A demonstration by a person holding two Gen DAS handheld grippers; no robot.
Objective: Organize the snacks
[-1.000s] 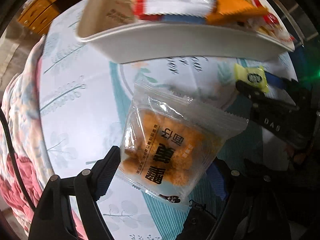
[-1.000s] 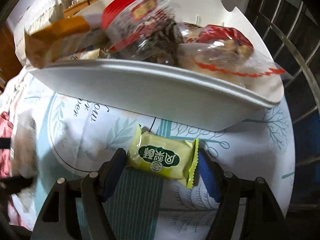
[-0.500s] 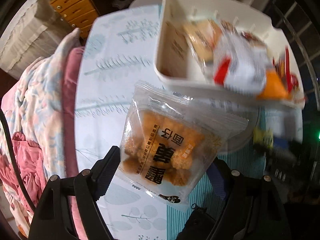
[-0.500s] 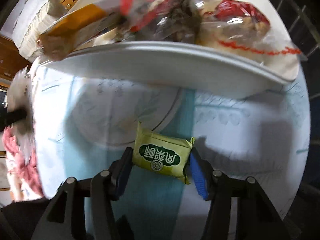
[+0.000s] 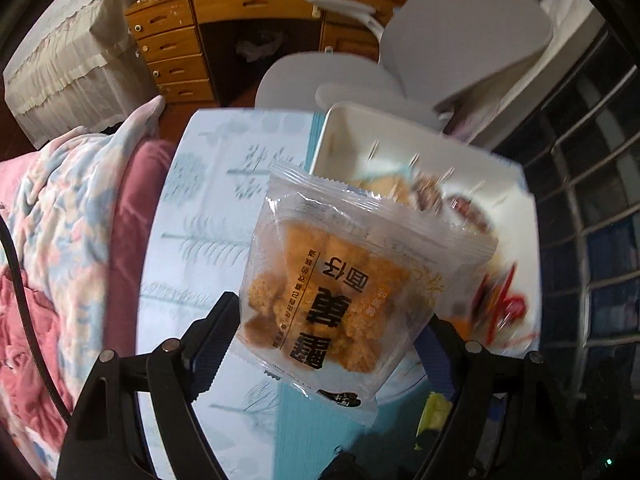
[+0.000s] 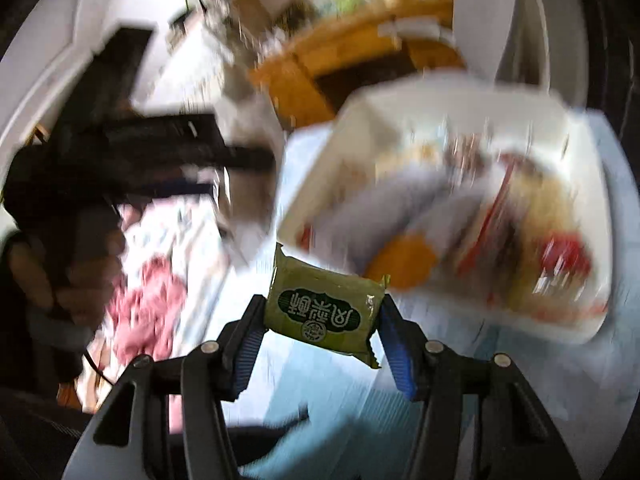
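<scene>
A clear packet of orange-brown fried snack (image 5: 352, 280) with black lettering hangs between the pads of my left gripper (image 5: 328, 328), above the table. The jaws are opening slightly, but the pads still press on the packet's sides. Behind it stands a white bin (image 5: 400, 140) holding several wrapped snacks. My right gripper (image 6: 322, 316) is shut on a small green packet (image 6: 324, 312), lifted off the table in front of the same white bin (image 6: 400, 104), which is blurred by motion. The left gripper's black body (image 6: 180, 148) shows at the left of the right wrist view.
The round table (image 5: 224, 208) has a pale blue leaf-print cloth. A pink floral blanket (image 5: 60, 240) lies to its left. Behind are a wooden desk with drawers (image 5: 176, 56) and a grey chair (image 5: 460, 40). A dark window grille (image 5: 592, 200) runs along the right. A hand (image 6: 80, 272) shows at left.
Both grippers rose from the table. The right jaws shut on the green packet and lifted it. The bin now shows from above, with its contents visible.
</scene>
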